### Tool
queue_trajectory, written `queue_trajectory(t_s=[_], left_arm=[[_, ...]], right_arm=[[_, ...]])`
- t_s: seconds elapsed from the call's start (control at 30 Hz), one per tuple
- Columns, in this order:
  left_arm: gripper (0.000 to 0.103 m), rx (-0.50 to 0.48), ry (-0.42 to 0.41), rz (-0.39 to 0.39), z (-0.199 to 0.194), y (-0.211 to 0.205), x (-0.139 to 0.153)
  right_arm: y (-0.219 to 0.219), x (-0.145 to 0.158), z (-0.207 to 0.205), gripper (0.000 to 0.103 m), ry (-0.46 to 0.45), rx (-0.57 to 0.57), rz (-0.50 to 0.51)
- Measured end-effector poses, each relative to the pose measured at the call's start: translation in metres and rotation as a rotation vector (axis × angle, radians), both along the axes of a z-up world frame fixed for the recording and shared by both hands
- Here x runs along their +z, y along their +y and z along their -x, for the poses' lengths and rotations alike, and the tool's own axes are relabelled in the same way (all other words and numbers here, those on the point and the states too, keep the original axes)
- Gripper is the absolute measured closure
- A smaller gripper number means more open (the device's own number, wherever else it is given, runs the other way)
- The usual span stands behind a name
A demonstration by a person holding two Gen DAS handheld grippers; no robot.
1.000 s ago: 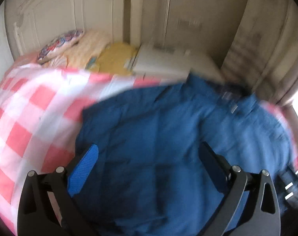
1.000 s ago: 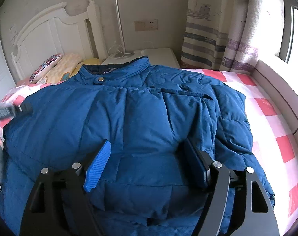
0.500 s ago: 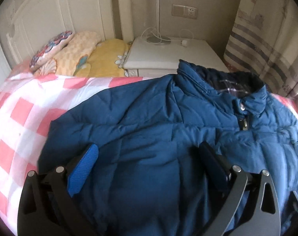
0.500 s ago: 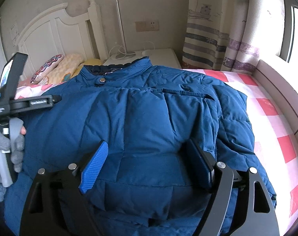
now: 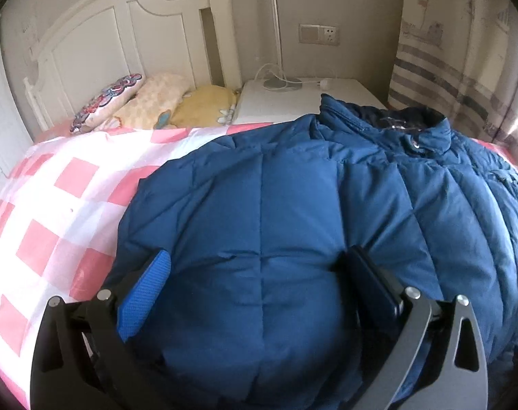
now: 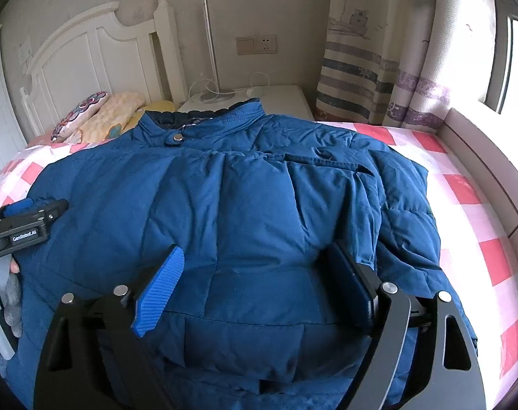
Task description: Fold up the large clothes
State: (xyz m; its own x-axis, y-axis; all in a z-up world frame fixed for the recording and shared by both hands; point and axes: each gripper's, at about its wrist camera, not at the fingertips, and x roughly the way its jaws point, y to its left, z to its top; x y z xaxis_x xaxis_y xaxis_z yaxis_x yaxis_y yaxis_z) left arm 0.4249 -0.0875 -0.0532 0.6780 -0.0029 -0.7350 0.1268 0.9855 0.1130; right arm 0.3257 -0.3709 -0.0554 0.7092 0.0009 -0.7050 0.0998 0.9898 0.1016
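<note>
Both tools, left tool (image 5: 259, 280) and right tool (image 6: 259, 273), hover spread above the blue jacket (image 6: 259, 198).

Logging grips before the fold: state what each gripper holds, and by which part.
Nothing is held. The left gripper and right gripper are both open over the jacket.

Left wrist view: sits low and close over the blue jacket (image 5: 276, 225), facing the headboard (image 5: 98, 51) and nightstand (image 5: 293, 99), with checked bedding (image 5: 54, 212) at its left.

Right wrist view: same heading, close over the jacket, set further toward the curtain (image 6: 371, 68) and window side.

Shared: jacket collar (image 6: 204, 123), headboard, pillows (image 6: 98, 112), nightstand, wall socket (image 6: 257, 45).

The left hand-held gripper (image 6: 23, 225) shows at the right view's left edge.
</note>
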Motion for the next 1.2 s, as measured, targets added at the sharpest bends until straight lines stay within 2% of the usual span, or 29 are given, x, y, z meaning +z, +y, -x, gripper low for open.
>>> queue_trajectory(t_s=[0.13, 0.23, 0.3, 0.37, 0.47, 0.53, 0.57, 0.73, 0.83, 0.87, 0.93, 1.0, 1.1, 1.2], left_arm=[[0.002, 0.002, -0.002, 0.015, 0.003, 0.002, 0.001], [0.002, 0.005, -0.003, 0.005, 0.004, 0.000, 0.002], [0.002, 0.006, -0.003, 0.002, 0.004, -0.001, 0.002], [0.002, 0.006, -0.002, 0.005, 0.004, 0.000, 0.002], [0.002, 0.007, -0.002, 0.002, 0.004, -0.001, 0.003], [0.002, 0.007, -0.003, 0.005, 0.004, 0.001, 0.003], [0.002, 0.007, -0.003, 0.006, 0.003, 0.001, 0.003], [0.002, 0.008, 0.000, 0.003, 0.003, 0.002, 0.004], [0.002, 0.008, 0.000, 0.001, 0.003, 0.002, 0.004], [0.002, 0.008, 0.000, 0.000, 0.003, 0.002, 0.005], [0.002, 0.007, 0.000, 0.001, 0.003, 0.002, 0.005], [0.002, 0.009, -0.001, -0.002, 0.004, 0.002, 0.005], [0.002, 0.012, -0.002, -0.008, 0.004, 0.003, 0.006], [0.002, 0.013, -0.002, -0.010, 0.005, 0.002, 0.006]], right_arm=[[0.002, 0.010, 0.006, 0.021, -0.015, -0.016, 0.005], [0.009, 0.032, 0.010, 0.019, -0.079, -0.026, 0.013], [0.020, 0.051, 0.005, 0.013, -0.133, 0.004, 0.053], [0.029, 0.060, -0.013, 0.012, -0.145, 0.038, 0.085], [0.032, 0.040, -0.059, 0.012, -0.020, 0.045, 0.113], [0.027, 0.007, -0.084, 0.009, 0.087, 0.037, 0.118], [0.024, 0.004, -0.084, 0.009, 0.065, 0.039, 0.099], [0.019, 0.013, -0.069, 0.010, 0.072, 0.029, 0.083], [0.013, 0.031, -0.037, 0.009, -0.018, 0.008, 0.061], [0.011, 0.030, -0.029, 0.009, -0.020, 0.003, 0.079], [0.011, 0.012, -0.025, 0.008, 0.034, 0.017, 0.129], [0.005, -0.001, -0.023, 0.008, 0.038, 0.038, 0.096], [0.004, 0.008, -0.017, 0.008, 0.051, 0.002, 0.092], [0.012, 0.016, 0.002, 0.008, -0.003, 0.006, 0.092]])
